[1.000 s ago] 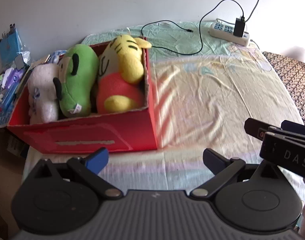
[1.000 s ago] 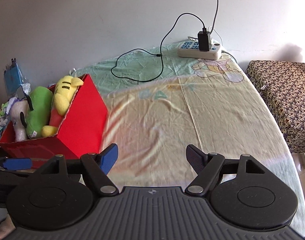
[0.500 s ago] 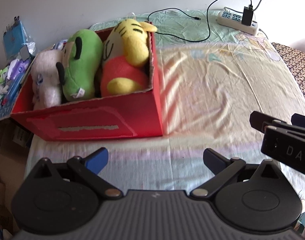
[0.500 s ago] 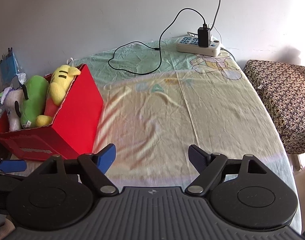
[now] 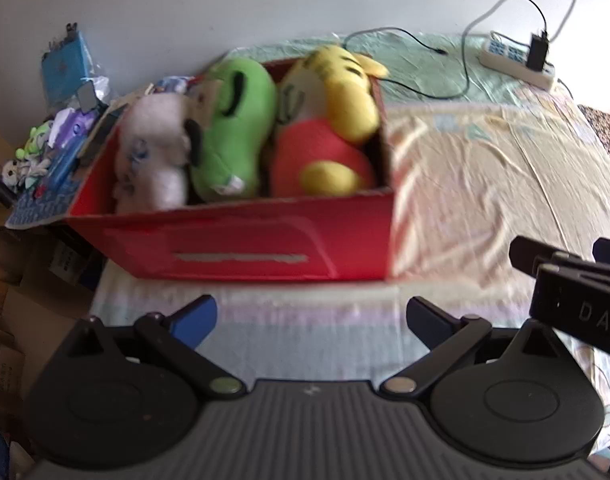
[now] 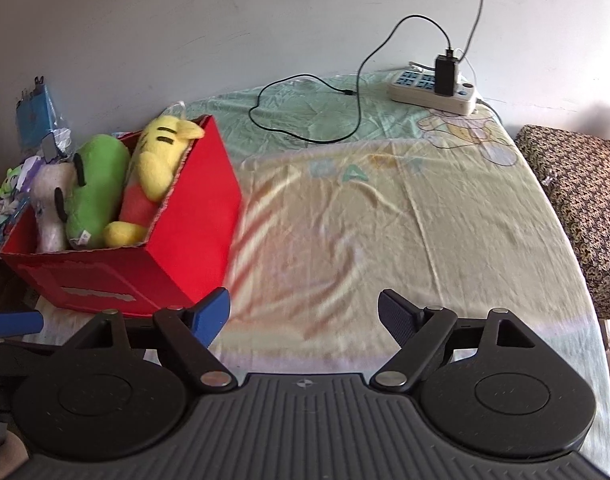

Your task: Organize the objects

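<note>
Both your left claw [image 5: 311,318] and right claw [image 6: 303,312] gape wide, empty, over the bed [image 6: 385,220]; the red box [image 5: 265,240], slightly blurred, apparently holds three plush toys.

Box [image 5: 241,240]: on the bed's [image 6: 385,220] left edge.
In box: three plush toys [image 5: 233,128] side by side.
Power strip [image 6: 431,92]: far end of the bed, by the wall.
Cable [image 6: 305,120]: on the bed, between strip and box.

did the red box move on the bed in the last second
Cannot tell. The red box sits larger and higher against the power strip, but that fits the cameras moving.
</note>
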Tool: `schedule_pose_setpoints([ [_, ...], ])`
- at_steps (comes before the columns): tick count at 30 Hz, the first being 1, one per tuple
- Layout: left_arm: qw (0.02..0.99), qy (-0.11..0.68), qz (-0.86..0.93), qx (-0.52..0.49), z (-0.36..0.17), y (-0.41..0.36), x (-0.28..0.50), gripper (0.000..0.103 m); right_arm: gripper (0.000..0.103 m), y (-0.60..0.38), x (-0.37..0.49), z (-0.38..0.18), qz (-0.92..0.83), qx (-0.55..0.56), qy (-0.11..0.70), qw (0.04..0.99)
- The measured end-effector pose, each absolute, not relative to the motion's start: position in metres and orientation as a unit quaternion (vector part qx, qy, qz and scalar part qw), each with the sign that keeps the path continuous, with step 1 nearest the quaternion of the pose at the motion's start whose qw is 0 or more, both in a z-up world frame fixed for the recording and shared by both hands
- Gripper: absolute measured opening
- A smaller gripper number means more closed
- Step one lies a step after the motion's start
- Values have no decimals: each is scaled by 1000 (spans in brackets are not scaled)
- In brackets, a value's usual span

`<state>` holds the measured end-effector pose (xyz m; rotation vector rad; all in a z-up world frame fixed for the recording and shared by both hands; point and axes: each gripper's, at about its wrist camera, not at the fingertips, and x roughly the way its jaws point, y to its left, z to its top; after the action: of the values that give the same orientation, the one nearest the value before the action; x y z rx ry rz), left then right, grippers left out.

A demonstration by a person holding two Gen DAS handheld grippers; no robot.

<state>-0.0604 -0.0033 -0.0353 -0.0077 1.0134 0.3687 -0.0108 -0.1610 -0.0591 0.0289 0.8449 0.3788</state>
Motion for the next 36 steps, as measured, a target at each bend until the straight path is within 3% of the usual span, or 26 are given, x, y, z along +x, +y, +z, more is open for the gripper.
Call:
schedule_pose_setpoints([
  [16, 875, 452, 176, -4, 1, 94, -56, 101, 83, -71, -8, -19, 175, 0, 386, 906],
  [36, 879, 453, 147, 10, -2, 166, -40, 101, 83, 2, -1, -18, 147, 10, 388, 910],
])
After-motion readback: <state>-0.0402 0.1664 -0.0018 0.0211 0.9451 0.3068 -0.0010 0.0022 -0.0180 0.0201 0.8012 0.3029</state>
